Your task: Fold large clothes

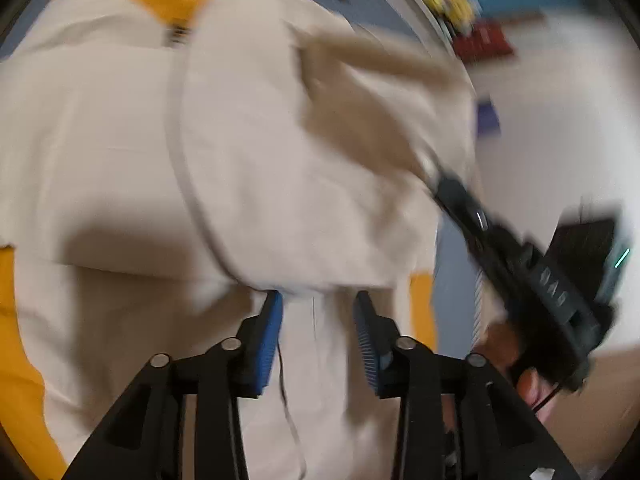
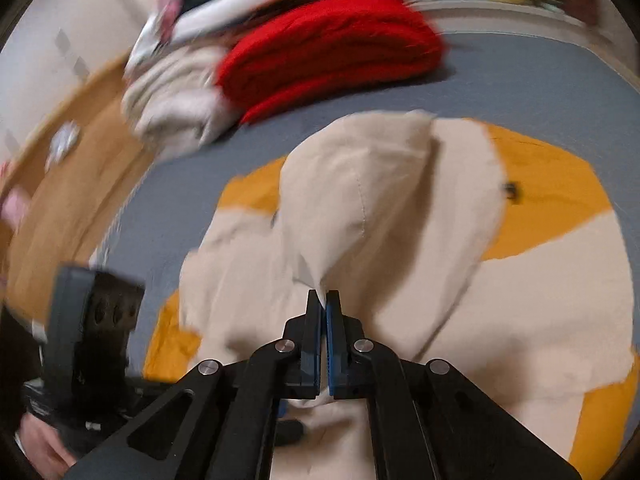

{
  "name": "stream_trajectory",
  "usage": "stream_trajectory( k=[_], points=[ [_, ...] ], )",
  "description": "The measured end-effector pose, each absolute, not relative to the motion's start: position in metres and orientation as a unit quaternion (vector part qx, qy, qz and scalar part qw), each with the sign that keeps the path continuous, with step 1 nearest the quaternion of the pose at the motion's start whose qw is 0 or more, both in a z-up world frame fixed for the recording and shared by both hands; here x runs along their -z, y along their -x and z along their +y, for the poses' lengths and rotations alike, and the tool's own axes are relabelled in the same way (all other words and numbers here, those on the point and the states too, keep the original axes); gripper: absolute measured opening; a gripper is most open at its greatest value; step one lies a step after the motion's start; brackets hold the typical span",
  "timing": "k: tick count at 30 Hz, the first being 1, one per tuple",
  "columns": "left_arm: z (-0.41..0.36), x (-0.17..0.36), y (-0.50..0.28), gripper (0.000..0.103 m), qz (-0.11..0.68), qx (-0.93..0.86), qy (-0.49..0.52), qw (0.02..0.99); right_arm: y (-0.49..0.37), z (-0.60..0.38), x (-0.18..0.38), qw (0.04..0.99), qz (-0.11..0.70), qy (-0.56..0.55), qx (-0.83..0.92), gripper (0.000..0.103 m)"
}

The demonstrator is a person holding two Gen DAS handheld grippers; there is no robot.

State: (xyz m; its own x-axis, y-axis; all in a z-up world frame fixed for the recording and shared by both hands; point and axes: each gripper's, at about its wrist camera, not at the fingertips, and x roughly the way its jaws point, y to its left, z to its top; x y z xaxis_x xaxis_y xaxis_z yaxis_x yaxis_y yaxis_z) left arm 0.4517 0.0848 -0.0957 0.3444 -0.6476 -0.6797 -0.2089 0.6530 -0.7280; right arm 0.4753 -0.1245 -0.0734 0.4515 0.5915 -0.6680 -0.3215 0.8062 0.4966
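A large cream garment with orange panels [image 1: 260,140] lies spread on a grey surface [image 2: 520,80]. My left gripper [image 1: 318,300] is open just above the cloth, its blue pads apart with nothing pinched between them. My right gripper [image 2: 324,296] is shut on a raised fold of the cream garment [image 2: 380,208], which rises in a peak from its tips. In the left wrist view, the right gripper [image 1: 434,178] reaches in from the right with cream cloth drawn up at its tips. Both views are blurred.
At the back of the grey surface stands a stack of folded clothes: a red one [image 2: 332,44], cream and white ones [image 2: 172,108], and a teal one on top. A wooden floor [image 2: 72,200] lies beyond the left edge. A person's hand [image 2: 40,444] holds the left tool.
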Motion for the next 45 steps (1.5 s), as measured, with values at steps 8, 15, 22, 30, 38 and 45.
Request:
stream_trajectory(
  k=[8,15,22,30,38,45],
  points=[
    [0.121,0.113,-0.46,0.043,0.519,0.103,0.473,0.705,-0.479,-0.195,0.164,0.729,0.572,-0.36,-0.109,0.007],
    [0.1,0.135,-0.432,0.028,0.52,0.101,0.494,0.689,-0.488,-0.178,0.109,0.813,0.486,-0.273,-0.167,0.055],
    [0.11,0.088,-0.426,0.002,0.473,0.102,0.434,0.76,-0.509,-0.182,0.109,0.813,0.489,-0.244,-0.198,0.023],
    [0.108,0.08,-0.427,0.002,0.507,0.081,0.343,0.787,-0.511,-0.206,0.131,0.784,0.505,-0.324,-0.16,0.001],
    [0.105,0.11,-0.427,0.008,0.566,0.022,0.33,0.755,-0.514,-0.202,0.165,0.753,0.583,-0.286,-0.108,0.014],
    [0.083,0.062,-0.421,0.014,0.501,0.052,0.253,0.826,-0.491,-0.198,0.087,0.864,0.44,-0.223,-0.103,0.042]
  ],
)
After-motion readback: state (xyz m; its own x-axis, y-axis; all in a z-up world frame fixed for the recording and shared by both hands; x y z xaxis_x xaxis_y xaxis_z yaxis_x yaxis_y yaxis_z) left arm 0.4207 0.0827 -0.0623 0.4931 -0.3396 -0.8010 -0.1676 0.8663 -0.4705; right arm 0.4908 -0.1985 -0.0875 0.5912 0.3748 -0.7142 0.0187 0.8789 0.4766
